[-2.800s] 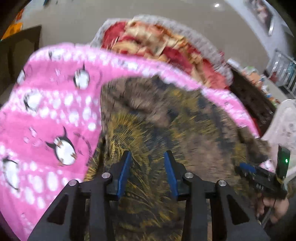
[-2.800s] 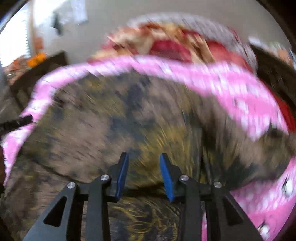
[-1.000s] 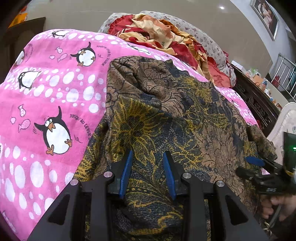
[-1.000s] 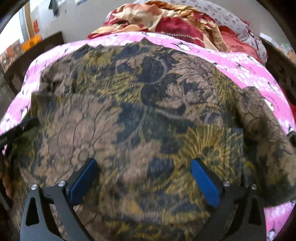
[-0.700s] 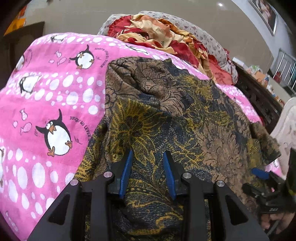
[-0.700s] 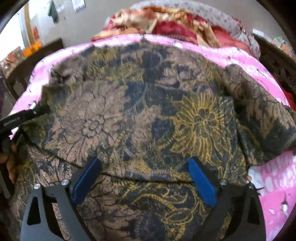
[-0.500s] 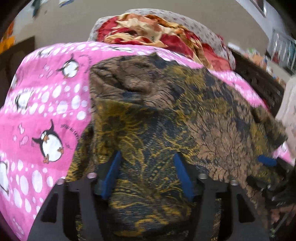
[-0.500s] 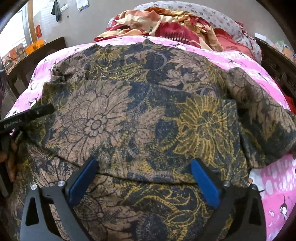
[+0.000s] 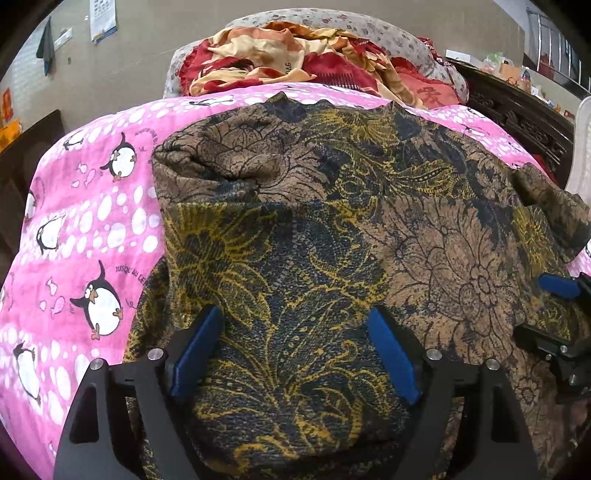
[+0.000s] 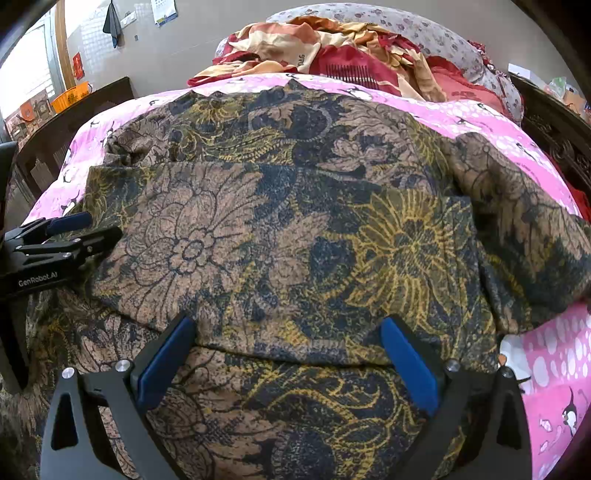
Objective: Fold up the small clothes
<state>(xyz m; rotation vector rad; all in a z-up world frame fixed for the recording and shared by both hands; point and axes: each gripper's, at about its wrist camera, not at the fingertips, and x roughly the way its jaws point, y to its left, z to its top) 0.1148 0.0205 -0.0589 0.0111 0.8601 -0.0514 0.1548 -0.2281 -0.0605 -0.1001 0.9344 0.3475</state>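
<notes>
A brown, yellow and dark blue floral garment (image 9: 332,221) lies spread on the pink penguin blanket (image 9: 92,229), its near part folded over onto itself. It also fills the right wrist view (image 10: 295,229). My left gripper (image 9: 295,350) is open and empty, its blue pads apart just above the near fold. My right gripper (image 10: 288,354) is open and empty over the fold's edge. The right gripper shows at the right edge of the left wrist view (image 9: 561,314); the left gripper shows at the left edge of the right wrist view (image 10: 62,240).
A heap of red and cream bedding (image 9: 306,55) on a grey floral pillow (image 10: 424,33) lies at the far end of the bed. Dark carved wooden furniture (image 9: 517,110) stands at the right. A dark wooden piece (image 10: 74,110) stands at the left.
My left gripper has opened and let go of the garment. The right gripper opened earlier and stays open. The folded layer now lies flat on the garment.
</notes>
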